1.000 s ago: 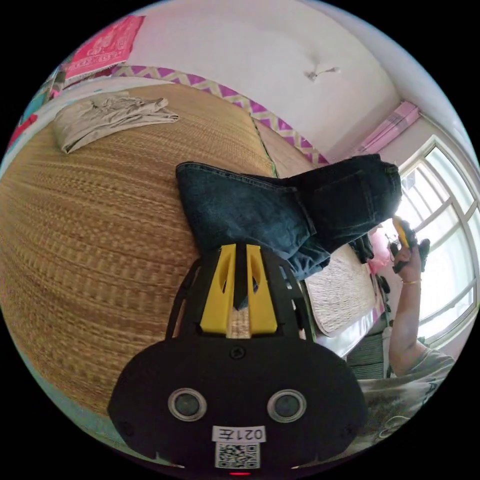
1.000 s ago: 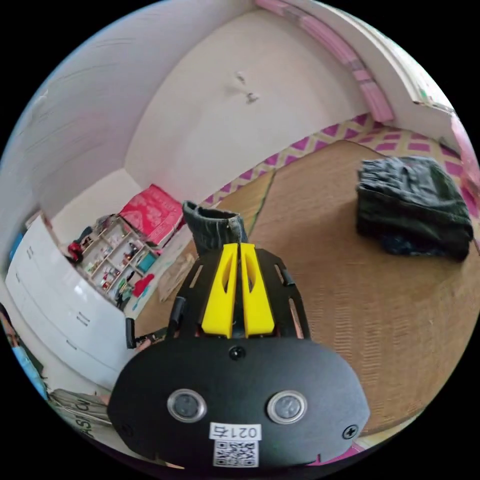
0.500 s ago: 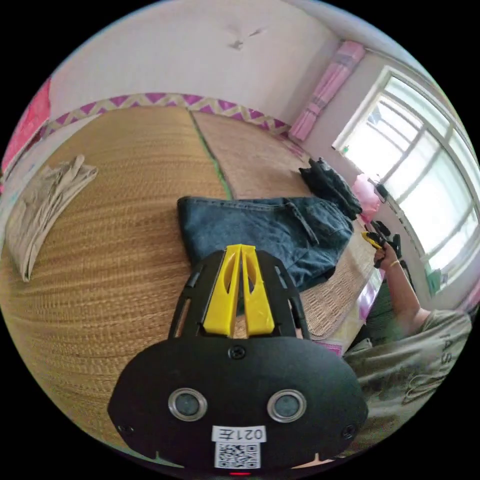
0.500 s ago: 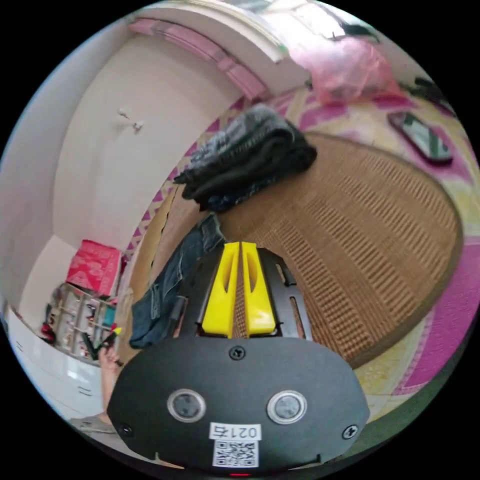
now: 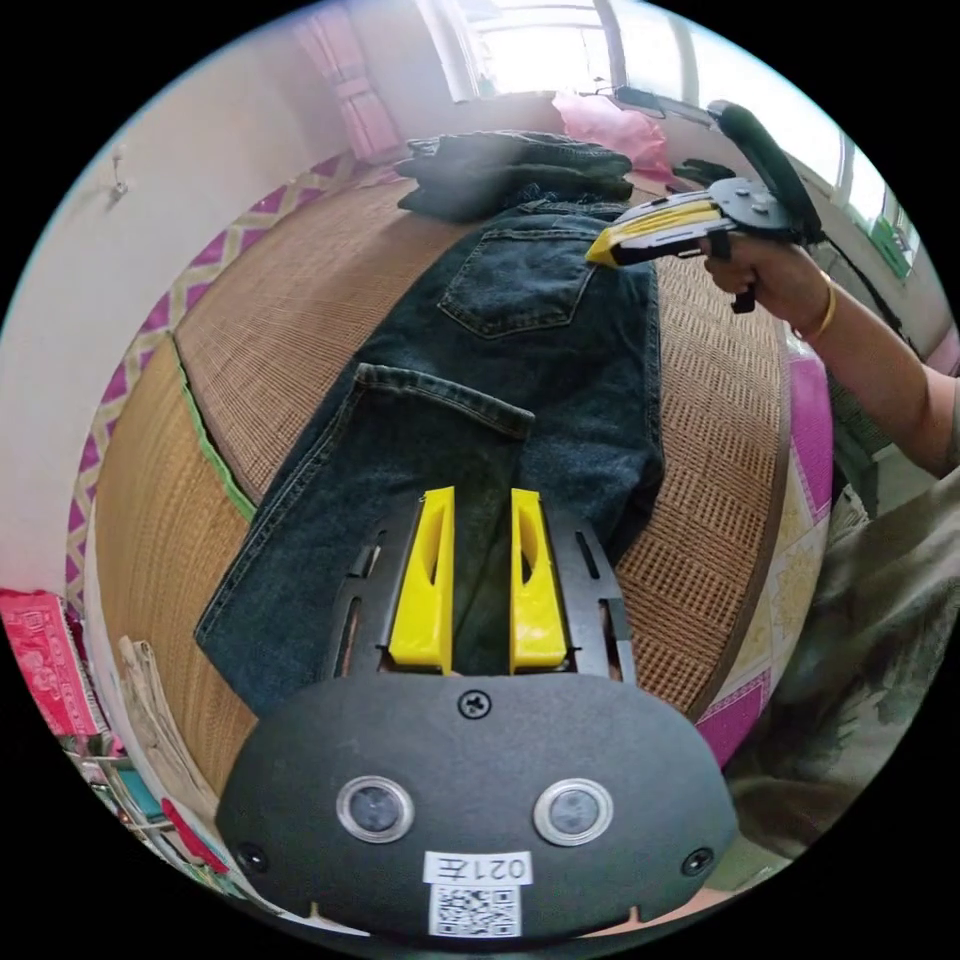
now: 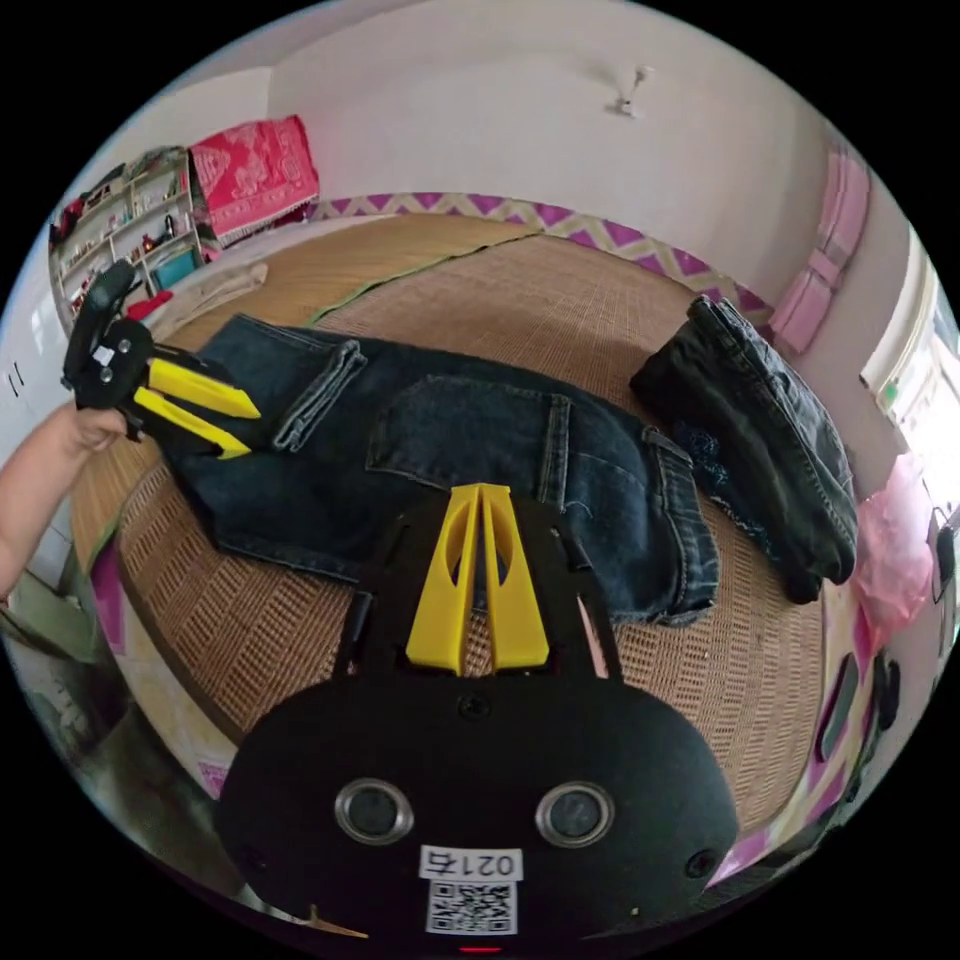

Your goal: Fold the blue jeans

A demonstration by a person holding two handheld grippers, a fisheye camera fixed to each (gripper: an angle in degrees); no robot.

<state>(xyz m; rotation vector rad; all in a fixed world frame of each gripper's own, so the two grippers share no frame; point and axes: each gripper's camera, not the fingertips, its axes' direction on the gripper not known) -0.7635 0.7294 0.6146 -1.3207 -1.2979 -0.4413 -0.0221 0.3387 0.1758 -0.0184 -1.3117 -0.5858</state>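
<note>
While the dark blue denim jeans [image 5: 520,370] lie folded lengthwise on the woven straw mat [image 5: 280,300], the left gripper [image 5: 478,500] hovers spread above them; at one o'clock the right gripper [image 5: 600,252], seemingly pinched together, nears the waistband.

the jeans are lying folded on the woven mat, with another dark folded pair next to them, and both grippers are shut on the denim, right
Not quite: neither gripper is shut on the denim. In the left gripper view the left gripper is open above the blue jeans; in the right gripper view the right gripper is shut on nothing. The woven mat and dark folded pair are as stated.
</note>
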